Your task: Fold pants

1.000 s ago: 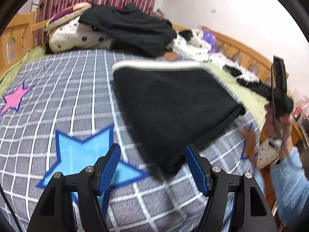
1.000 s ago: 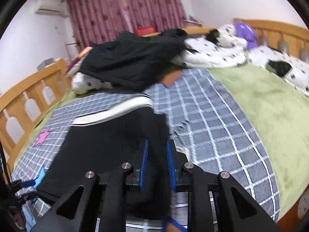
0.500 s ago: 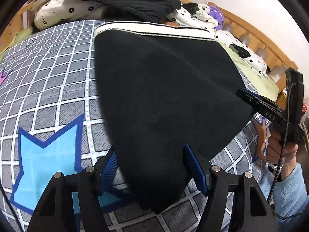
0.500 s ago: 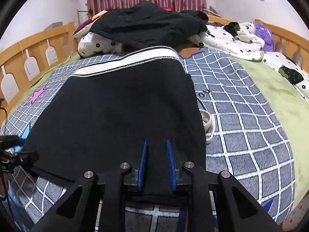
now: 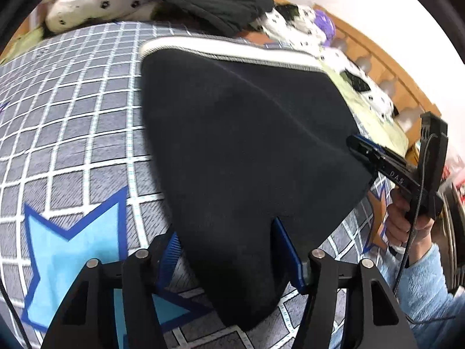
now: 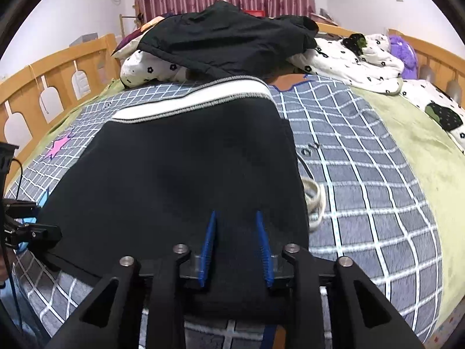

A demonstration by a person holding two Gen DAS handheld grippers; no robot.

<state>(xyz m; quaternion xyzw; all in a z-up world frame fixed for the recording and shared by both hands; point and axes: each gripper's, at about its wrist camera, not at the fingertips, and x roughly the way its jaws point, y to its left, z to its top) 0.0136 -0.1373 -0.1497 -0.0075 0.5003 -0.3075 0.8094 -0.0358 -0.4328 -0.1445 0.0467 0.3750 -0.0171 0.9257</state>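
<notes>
Black pants (image 5: 247, 131) with a white waistband (image 5: 232, 49) lie folded flat on the grid-patterned bedcover (image 5: 72, 116). My left gripper (image 5: 225, 226) straddles the near rounded corner of the fold. Its jaws are closing with the cloth between them, and the pads do not visibly clamp it. In the right wrist view the pants (image 6: 189, 168) fill the middle. My right gripper (image 6: 235, 212) rests over their near edge. Its jaws are opening, with black cloth showing between the blue pads. The right gripper (image 5: 366, 148) also shows at the pants' right corner, and the left gripper (image 6: 43, 232) at their left corner.
A heap of black clothing (image 6: 226, 40) lies on spotted pillows at the head of the bed. Wooden rails (image 6: 58, 69) run along the sides. A green blanket (image 6: 421, 151) covers the right part. A pale cord loop (image 6: 315, 200) lies beside the pants. A light-blue sleeve (image 5: 421, 285) is at the right.
Both grippers have come down to the pants' near edge and the cloth now lies flat. The left jaws have narrowed around the fold. The right jaws have spread apart.
</notes>
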